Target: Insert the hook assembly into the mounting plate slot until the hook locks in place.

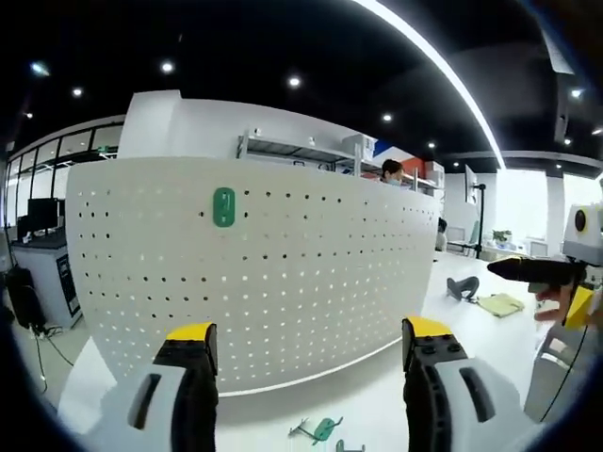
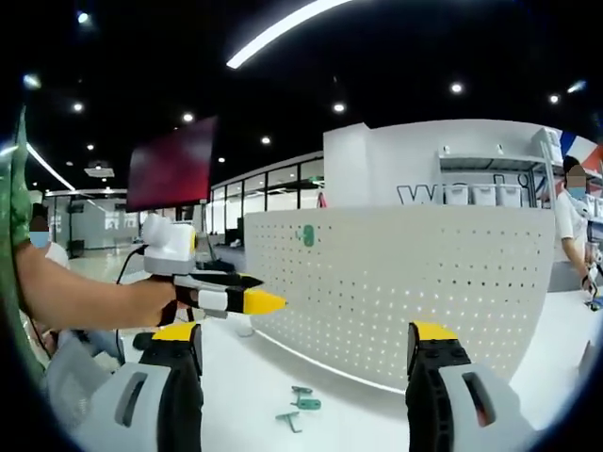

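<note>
The left gripper (image 1: 311, 353) hung in front of the white perforated mounting plate (image 1: 283, 292), its two yellow-tipped jaws spread wide with nothing between them. The plate stood upright on the white table (image 1: 377, 395) and curved across the left gripper view. One green hook (image 1: 223, 207) already sat on the plate, high up and toward its left side. Down on the table, just in front of the plate's lower edge and between the jaws, lay the loose green hook assembly (image 1: 320, 430) — flat on its side, touched by neither gripper.

From the right gripper view, the right gripper (image 2: 306, 353) was likewise wide apart and empty. The plate (image 2: 415, 292) stood ahead and to the right, with the mounted hook (image 2: 306, 235) near its upper left corner, and the loose hook pieces (image 2: 300, 407) rested on the table (image 2: 245, 395) near the plate's foot. The left gripper (image 2: 247, 292) came in from the left, held in a person's hand (image 2: 155, 301), its yellow tip pointing toward the plate — well apart from it.
</note>
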Demonstrator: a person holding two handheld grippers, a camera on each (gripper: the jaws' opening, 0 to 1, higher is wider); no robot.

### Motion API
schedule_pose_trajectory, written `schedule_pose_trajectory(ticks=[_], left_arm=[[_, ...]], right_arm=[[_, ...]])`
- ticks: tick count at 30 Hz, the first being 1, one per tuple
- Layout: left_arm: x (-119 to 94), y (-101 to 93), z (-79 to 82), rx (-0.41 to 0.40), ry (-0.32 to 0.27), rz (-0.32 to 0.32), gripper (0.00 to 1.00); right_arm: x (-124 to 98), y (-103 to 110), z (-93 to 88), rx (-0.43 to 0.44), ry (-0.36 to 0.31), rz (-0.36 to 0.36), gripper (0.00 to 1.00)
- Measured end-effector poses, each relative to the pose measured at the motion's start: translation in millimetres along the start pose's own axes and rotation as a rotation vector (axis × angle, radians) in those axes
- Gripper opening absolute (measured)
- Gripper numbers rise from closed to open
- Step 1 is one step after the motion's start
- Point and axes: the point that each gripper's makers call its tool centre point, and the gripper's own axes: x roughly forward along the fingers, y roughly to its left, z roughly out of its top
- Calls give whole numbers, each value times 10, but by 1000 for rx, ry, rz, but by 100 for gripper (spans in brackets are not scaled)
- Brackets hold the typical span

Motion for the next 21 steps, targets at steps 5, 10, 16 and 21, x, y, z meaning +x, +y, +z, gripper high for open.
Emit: schedule_pose_trajectory(ticks=[5, 10, 16, 21], left_arm=[[-110, -52, -74, -5, 8, -11, 82], [-215, -90, -138, -3, 15, -18, 81], [-357, -137, -235, -11, 26, -24, 81], [-448, -187, -324, -10, 40, -33, 80]], right_arm=[[-66, -26, -47, 13, 2, 10, 90], [-118, -57, -102, 19, 11, 8, 89], [-223, -73, -144, 28, 10, 1, 89], [-311, -70, -209, 30, 26, -1, 89]])
